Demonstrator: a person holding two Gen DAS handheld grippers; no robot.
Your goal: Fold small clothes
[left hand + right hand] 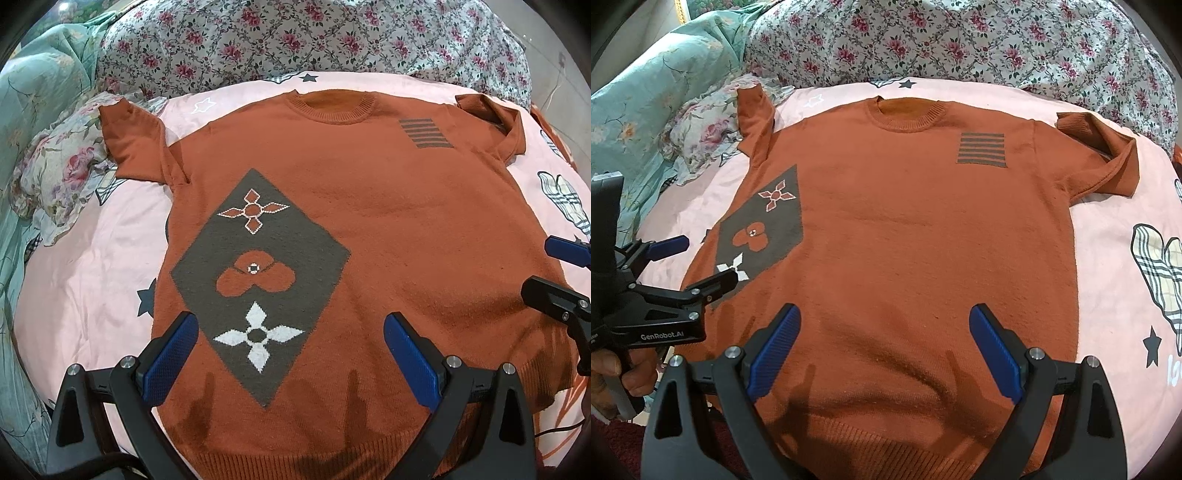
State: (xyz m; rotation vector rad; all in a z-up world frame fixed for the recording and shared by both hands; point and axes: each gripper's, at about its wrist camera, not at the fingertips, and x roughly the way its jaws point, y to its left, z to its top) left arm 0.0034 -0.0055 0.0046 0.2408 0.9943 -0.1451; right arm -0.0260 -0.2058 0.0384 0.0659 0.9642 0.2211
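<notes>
A small rust-orange knit sweater (388,221) lies flat, front up, on a pink bedsheet (92,266), collar at the far side; it also shows in the right wrist view (905,229). It has a grey diamond patch with flower shapes (258,280) and a grey striped patch (424,133). My left gripper (291,336) is open, hovering over the lower left part near the hem. My right gripper (886,332) is open over the lower middle part. Each gripper shows at the edge of the other's view: the right (554,273), the left (698,262).
A floral quilt (295,37) is heaped along the far side of the bed. A teal cover (37,92) and a floral pillow (62,166) lie at the left. Both short sleeves (136,144) (1108,166) spread out to the sides.
</notes>
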